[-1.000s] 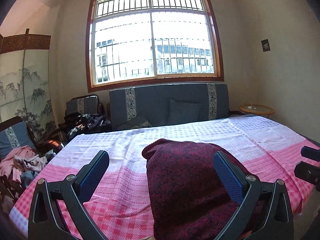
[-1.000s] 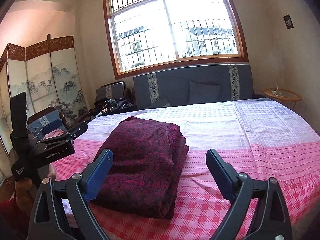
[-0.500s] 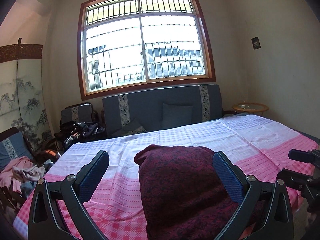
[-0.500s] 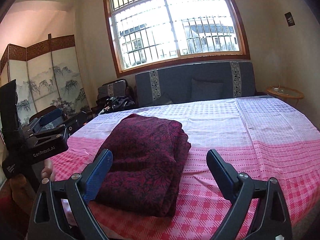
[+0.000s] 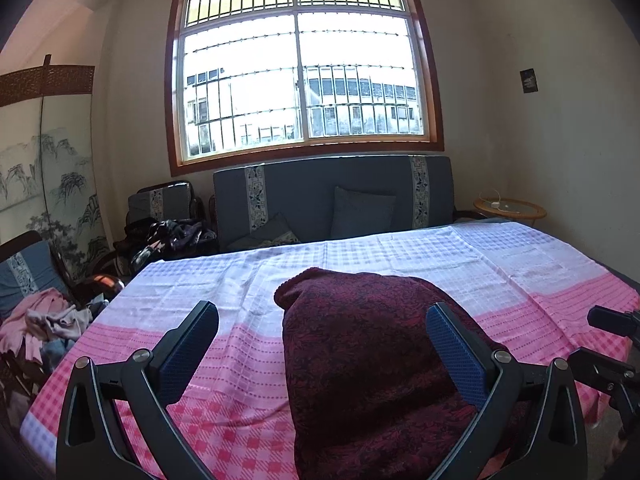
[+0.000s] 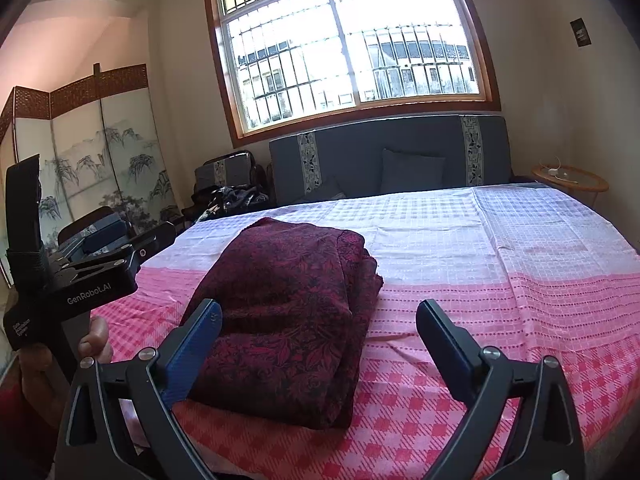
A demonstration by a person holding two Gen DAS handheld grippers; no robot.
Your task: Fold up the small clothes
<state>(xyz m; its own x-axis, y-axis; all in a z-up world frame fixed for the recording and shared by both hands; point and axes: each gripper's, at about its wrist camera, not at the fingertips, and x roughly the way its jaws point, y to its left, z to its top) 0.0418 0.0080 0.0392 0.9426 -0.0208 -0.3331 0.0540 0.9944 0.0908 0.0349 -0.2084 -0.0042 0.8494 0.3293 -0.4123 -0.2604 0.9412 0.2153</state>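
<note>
on the pink checked bedspread [image 6: 500,280], a folded maroon garment [image 6: 288,312]

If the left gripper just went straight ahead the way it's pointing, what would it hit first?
Most likely the folded maroon garment on the pink checked bedspread. It already fills the open left gripper's gap, toward the right finger; depth is uncertain.

Both tongs held wide apart, nothing gripped.

The left tongs [image 5: 322,332] are held low and level, their blue-padded fingers [image 5: 188,344] spread wide. The right tongs [image 6: 318,330] are held likewise, fingers [image 6: 444,336] parted. In the right wrist view, the left tongs' body is seen gripped from below by a hand [image 6: 94,340].
</note>
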